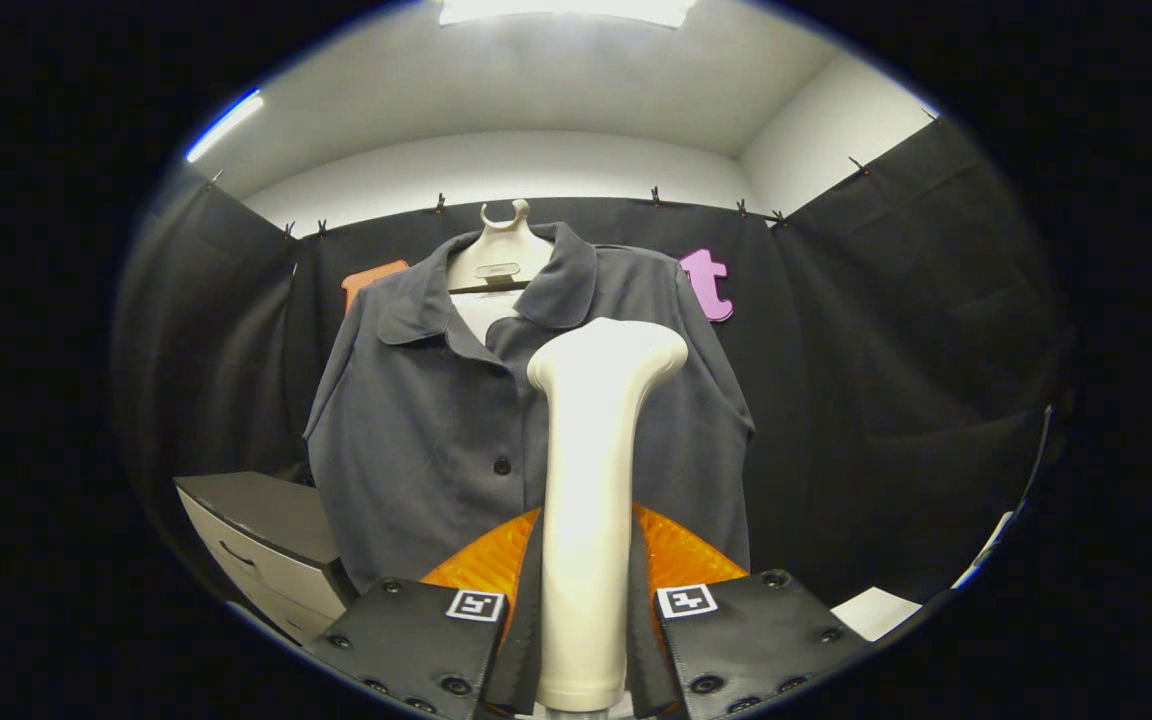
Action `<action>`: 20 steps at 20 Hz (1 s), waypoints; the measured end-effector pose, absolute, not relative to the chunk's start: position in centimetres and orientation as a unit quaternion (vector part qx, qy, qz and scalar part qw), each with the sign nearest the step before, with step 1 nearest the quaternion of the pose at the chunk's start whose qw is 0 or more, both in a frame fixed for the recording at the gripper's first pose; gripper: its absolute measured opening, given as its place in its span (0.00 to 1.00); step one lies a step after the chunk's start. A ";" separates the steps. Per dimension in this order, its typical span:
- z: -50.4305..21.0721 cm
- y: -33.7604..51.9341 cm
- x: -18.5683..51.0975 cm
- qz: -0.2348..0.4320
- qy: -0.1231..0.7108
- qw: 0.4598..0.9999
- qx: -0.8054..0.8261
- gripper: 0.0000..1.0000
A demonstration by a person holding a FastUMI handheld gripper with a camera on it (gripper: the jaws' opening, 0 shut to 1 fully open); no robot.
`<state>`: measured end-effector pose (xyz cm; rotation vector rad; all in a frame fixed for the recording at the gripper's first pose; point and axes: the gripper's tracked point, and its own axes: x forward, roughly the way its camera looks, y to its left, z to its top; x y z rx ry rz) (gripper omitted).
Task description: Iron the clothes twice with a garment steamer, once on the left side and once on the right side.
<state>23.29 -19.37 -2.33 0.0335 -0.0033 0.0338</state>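
White-fronted and dark-topped, a small drawer cabinet stands low at the left, its handle facing out, just beside the hem of the shirt. That shirt is a dark grey, short-sleeved, collared one, buttoned down its placket and hanging flat against the black cloth wall on a pale hanger form whose hook rises above the open collar. Beyond the fingers and in front of the shirt's middle stands the garment steamer, a cream-coloured body held upright: its long handle rises from between the fingers and widens at the top into an angled head that sits level with the shirt's chest, just to the right of the placket. Whether the head touches the fabric cannot be told from this angle. The gripper is clenched on the steamer's handle, with one finger pressed against each side of it and the handle filling the gap between them. Each finger carries a square marker tag near its top. To the right, low down by the dark cloth, lies a pale flat surface, well apart from the shirt.
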 end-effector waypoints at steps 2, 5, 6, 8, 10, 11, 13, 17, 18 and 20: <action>-2.2 -19.2 24.4 0.020 -0.002 1.000 0.019 0.42; -2.7 -19.1 25.5 0.021 0.000 1.000 0.017 0.42; -2.9 -19.1 25.7 0.020 0.001 1.000 0.017 0.42; -3.4 -19.1 26.1 0.021 0.005 1.000 0.019 0.42; -3.6 -19.1 26.2 0.021 0.005 1.000 0.020 0.42; -3.6 -19.1 26.2 0.020 0.005 1.000 0.017 0.42; -3.8 -19.3 26.0 0.020 0.004 1.000 0.011 0.42; -4.9 -19.3 25.6 0.020 0.012 1.000 0.010 0.42; -5.3 -19.3 25.4 0.020 0.015 1.000 0.011 0.42; -6.1 -19.3 25.0 0.018 0.020 1.000 0.013 0.42</action>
